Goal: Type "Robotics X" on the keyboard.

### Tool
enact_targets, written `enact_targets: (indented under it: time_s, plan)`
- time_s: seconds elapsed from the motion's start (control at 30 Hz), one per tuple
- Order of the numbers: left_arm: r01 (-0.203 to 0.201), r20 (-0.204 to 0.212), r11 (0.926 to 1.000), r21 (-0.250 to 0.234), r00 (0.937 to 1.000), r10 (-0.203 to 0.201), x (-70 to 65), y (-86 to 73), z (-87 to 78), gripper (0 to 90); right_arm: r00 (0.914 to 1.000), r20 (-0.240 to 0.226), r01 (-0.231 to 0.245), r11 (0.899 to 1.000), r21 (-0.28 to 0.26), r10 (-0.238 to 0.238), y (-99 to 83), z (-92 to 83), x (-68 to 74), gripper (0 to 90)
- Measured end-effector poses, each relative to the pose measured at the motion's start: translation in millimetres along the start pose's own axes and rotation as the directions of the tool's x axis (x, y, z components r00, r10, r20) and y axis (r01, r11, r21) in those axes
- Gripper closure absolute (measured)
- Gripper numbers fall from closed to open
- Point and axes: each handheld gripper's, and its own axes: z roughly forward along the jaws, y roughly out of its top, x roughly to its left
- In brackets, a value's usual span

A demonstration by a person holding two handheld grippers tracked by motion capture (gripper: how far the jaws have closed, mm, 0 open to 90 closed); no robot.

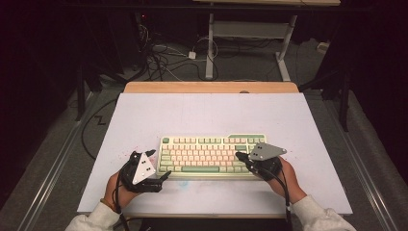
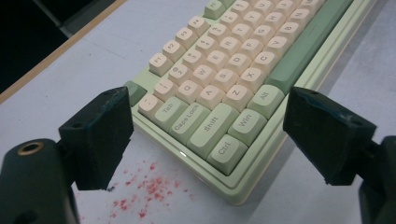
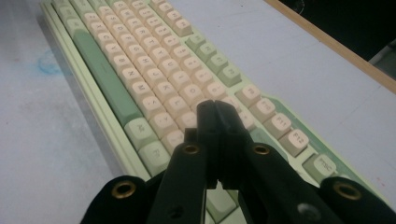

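the keyboard (image 1: 211, 155) lies flat near the front middle of the white table (image 1: 144, 115), long edge across, cream keys with pale green modifiers and a darker green space bar (image 2: 303, 46). the right gripper (image 1: 239, 157) hangs over the keyboard's right end with its jaws pressed together and nothing between them; in the right gripper view the paired tips (image 3: 215, 116) sit just above the cream keys near the enter side, though whether they touch a cap i cannot tell. the left gripper (image 1: 163, 177) rests off the keyboard's front left corner with jaws spread wide and empty, the ctrl key (image 2: 226, 151) and win key framed between them in the left gripper view.

this looks like key pressing with the closed right tip used as a single finger. to do it well, come straight down on the centre of one cap (the tip is about as wide as a key, so a slanted approach could catch a neighbour), press briefly, then lift clear before moving on. the left gripper could steady the case at that corner if the board slides.

faint red specks (image 2: 149, 186) mark the table beside the corner, and a wooden edge (image 1: 211, 87) runs along the far side.
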Motion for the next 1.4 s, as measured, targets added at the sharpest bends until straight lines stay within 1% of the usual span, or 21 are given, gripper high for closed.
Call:
enact_targets:
  time_s: [0.2, 0.27, 0.33, 0.4, 0.5, 0.57, 0.63, 0.7, 0.8, 1.03, 1.1, 1.4]
  plan:
    - [-0.009, 0.009, 0.9998, 0.017, 0.9999, 0.009, -1.2, -1.2, 3.1, 15.3, 0.9998, -0.01, 0.017, 0.999, 0.029, -0.016, 11.7, 18.5, 1.2, 90.0]
    - [-0.014, 0.012, 0.9997, 0.02, 0.9998, 0.014, -1.5, -1.3, 3.8, 15.3, 0.9998, -0.016, 0.016, 0.999, 0.038, -0.016, 14.9, 24.9, 1.5, 90.0]
    - [-0.012, 0.016, 0.9998, 0.018, 0.9998, 0.011, -1.3, -1.3, 3.7, 15.3, 0.9995, -0.02, 0.024, 0.998, 0.05, -0.023, 18.2, 31.1, 2.0, 90.0]
    - [-0.011, 0.018, 0.9998, 0.016, 0.9998, 0.01, -1.1, -1.4, 3.6, 15.3, 0.9995, -0.026, 0.021, 0.998, 0.058, -0.02, 21.6, 36.5, 2.7, 90.0]
    - [-0.017, 0.018, 0.9996, 0.023, 0.9997, 0.016, -1.5, -1.8, 4.3, 15.3, 0.9989, -0.036, 0.032, 0.997, 0.075, -0.029, 25.9, 44.8, 4.6, 90.0]
    - [-0.017, 0.022, 0.9996, 0.021, 0.9996, 0.017, -1.7, -1.7, 4.2, 15.3, 0.9985, -0.04, 0.041, 0.995, 0.092, -0.038, 28.0, 50.4, 6.2, 90.0]
    - [-0.02, 0.023, 0.9996, 0.02, 0.9995, 0.019, -1.9, -1.4, 4.1, 15.3, 0.9981, -0.048, 0.043, 0.994, 0.097, -0.038, 29.5, 55.6, 6.8, 90.0]
    - [-0.022, 0.024, 0.9995, 0.022, 0.9995, 0.022, -2.2, -1.3, 4.2, 15.3, 0.9981, -0.05, 0.042, 0.993, 0.113, -0.036, 30.5, 60.6, 8.0, 90.0]
    - [-0.024, 0.025, 0.9994, 0.024, 0.9994, 0.023, -2.4, -1.3, 4.4, 15.3, 0.9977, -0.05, 0.053, 0.989, 0.139, -0.047, 31.0, 67.8, 9.2, 90.0]
    - [-0.023, 0.029, 0.9994, 0.027, 0.9993, 0.023, -3.3, -1.8, 5.6, 15.3, 0.998, -0.043, 0.054, 0.984, 0.171, -0.047, 31.2, 77.3, 7.4, 90.0]
    - [-0.028, 0.032, 0.9992, 0.028, 0.9991, 0.027, -4.1, -1.5, 5.6, 15.3, 0.9984, -0.041, 0.047, 0.985, 0.168, -0.04, 30.9, 79.2, 6.4, 90.0]
    - [-0.032, 0.034, 0.999, 0.033, 0.999, 0.031, -4.6, -1.7, 6.5, 15.3, 0.9984, -0.029, 0.053, 0.983, 0.174, -0.049, 31.5, 79.9, 6.3, 90.0]
